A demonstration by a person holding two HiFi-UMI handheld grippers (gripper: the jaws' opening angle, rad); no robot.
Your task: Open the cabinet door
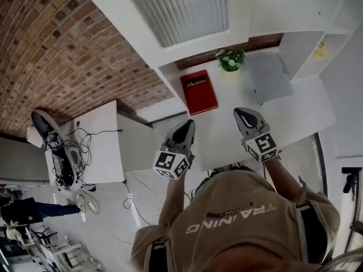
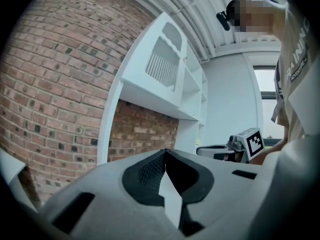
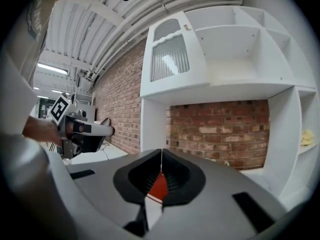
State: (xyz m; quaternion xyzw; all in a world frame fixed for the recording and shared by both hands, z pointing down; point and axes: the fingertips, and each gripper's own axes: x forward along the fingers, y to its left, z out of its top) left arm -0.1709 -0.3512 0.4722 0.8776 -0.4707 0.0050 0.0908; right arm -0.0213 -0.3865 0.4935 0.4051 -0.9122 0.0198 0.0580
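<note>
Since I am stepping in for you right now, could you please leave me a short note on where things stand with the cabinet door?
Left gripper: shut, empty, held over the white desk.
Right gripper: shut, empty, beside the left one, facing the white hutch.
Cabinet door: ribbed-glass door at the hutch's upper left, closed; neither gripper touches it.
Also on the desk: red book, potted plant.
Done: nothing yet.
Left: reach up to the door, take hold of it and swing it open.
</note>
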